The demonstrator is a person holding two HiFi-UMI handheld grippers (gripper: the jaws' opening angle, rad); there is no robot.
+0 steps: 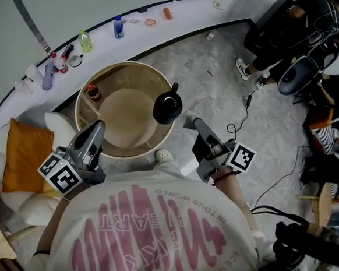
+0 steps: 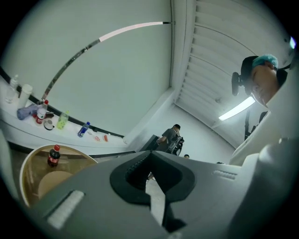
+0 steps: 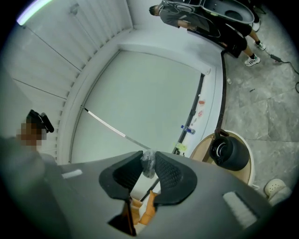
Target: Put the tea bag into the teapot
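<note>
The black teapot (image 1: 167, 107) stands at the right rim of the round wooden table (image 1: 122, 67); it also shows in the right gripper view, the teapot (image 3: 229, 151) lying low at the right. My right gripper (image 3: 148, 156) is shut on a small crinkled tea bag (image 3: 148, 165) pinched between its ribbed pads. In the head view the right gripper (image 1: 195, 124) hovers just right of the teapot, off the table. My left gripper (image 1: 99, 126) is over the table's near edge; the left gripper (image 2: 150, 155) has its tips together with nothing between them.
A cola bottle (image 1: 93, 92) stands on the table's left side. Several bottles (image 1: 118, 27) line the curved white ledge behind. An orange cushion (image 1: 25, 155) lies on a white seat at the left. People (image 1: 294, 31) and floor cables (image 1: 241, 117) are at the right.
</note>
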